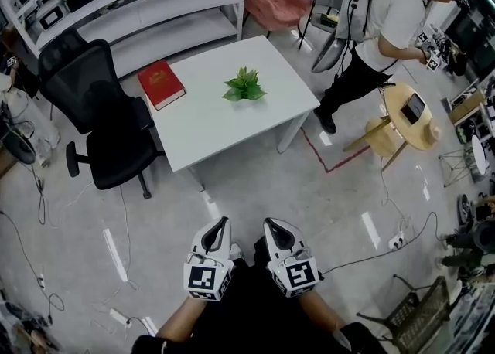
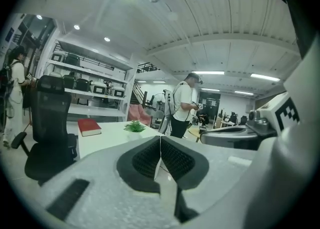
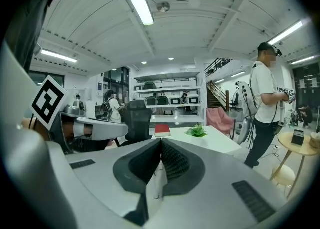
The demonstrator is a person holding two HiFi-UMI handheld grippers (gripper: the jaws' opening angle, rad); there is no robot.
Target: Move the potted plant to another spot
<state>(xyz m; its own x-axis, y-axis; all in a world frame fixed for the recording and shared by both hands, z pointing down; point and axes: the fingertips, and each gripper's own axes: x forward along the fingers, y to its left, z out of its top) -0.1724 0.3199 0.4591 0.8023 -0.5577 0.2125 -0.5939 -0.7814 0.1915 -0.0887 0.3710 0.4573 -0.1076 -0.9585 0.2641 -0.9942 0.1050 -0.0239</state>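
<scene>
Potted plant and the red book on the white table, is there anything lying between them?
Nothing. In the head view, only bare white tabletop separates the red book from the potted plant.

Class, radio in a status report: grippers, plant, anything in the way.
Left gripper, right gripper shut, empty, well short of white table. Potted plant upright there, untouched, red book apart. Office chair alongside.

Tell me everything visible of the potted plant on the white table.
The potted plant is small, with bright green pointed leaves that hide the pot from above. It stands upright on the white table, toward its right end, apart from the red book. Only the table touches it; the left gripper and right gripper, both shut, are well away.
</scene>
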